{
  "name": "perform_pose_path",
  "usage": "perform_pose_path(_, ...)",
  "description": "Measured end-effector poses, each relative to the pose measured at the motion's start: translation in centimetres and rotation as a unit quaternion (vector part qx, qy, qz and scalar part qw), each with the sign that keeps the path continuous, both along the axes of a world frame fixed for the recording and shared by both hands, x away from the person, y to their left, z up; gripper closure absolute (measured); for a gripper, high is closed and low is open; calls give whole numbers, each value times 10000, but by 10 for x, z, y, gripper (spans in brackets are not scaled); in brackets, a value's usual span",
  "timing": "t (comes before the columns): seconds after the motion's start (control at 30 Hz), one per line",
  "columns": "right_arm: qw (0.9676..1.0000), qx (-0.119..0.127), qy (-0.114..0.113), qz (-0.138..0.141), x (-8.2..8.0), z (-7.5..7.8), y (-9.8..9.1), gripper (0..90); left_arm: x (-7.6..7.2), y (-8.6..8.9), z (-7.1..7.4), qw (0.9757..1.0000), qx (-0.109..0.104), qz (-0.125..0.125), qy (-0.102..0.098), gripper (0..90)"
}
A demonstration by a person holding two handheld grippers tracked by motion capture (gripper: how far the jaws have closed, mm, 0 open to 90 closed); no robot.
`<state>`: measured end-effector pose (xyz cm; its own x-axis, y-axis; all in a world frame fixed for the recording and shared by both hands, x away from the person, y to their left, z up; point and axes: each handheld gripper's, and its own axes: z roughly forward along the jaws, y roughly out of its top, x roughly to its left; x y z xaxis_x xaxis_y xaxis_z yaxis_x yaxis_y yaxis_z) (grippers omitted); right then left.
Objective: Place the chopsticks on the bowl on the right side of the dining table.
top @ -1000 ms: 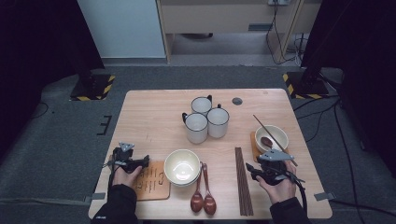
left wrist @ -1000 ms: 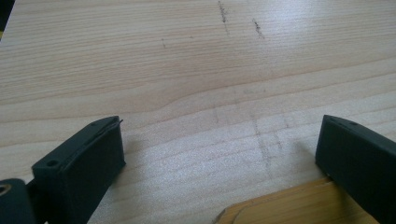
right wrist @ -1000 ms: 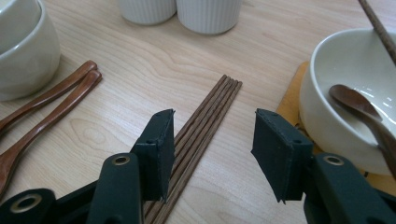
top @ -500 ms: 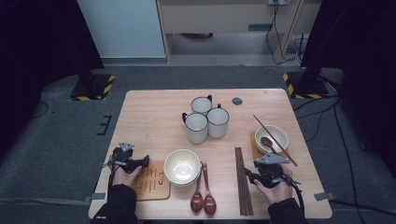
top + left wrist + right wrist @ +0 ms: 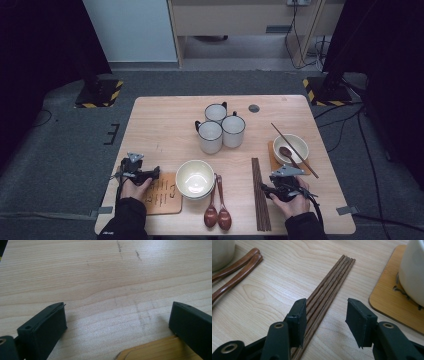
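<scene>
A: Right gripper [image 5: 325,322], its own view: fingers [image 5: 298,320] apart, nothing pinched. The chopsticks [image 5: 327,287] lie flat on the bench [image 5: 274,292]; the near ends pass beside the left finger, seemingly touching its inner face. The gap to the other finger is bare wood.

B: High view agrees. The right gripper [image 5: 280,187] sits at the near end of the chopsticks [image 5: 259,192], which run lengthwise between the stacked bowls [image 5: 194,178] and the coaster [image 5: 273,152]. Two spoons [image 5: 217,212] lie just left of them.

A: The right gripper view gives the grain and a coaster [image 5: 397,297] edge close on the right, with a white bowl [image 5: 412,270] cut off by the frame.

B: Left gripper [image 5: 142,175]?

A: Its own view has the fingers [image 5: 45,330] wide open over bare bench, with a wooden board [image 5: 155,351] corner at the bottom. Board lettering is too small to read from above.

B: Room?

A: Open bench ahead of the left gripper; three mugs [image 5: 220,127] well beyond.
</scene>
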<state>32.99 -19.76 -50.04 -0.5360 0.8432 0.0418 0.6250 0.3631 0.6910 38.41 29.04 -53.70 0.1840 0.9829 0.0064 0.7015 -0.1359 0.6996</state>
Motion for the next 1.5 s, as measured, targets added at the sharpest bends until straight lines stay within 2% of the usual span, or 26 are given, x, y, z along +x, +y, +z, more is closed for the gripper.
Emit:
perform_pose_path(0.8, 9994, -103, 337, -5, 5, -11, 2, 606, 0, 0, 0, 10000, 2, -1, 1, 1)
perform_pose_path(1.5, 9988, -201, 446, 40, 9, -15, 4, 669, 0, 0, 0, 10000, 2, -1, 0, 1)
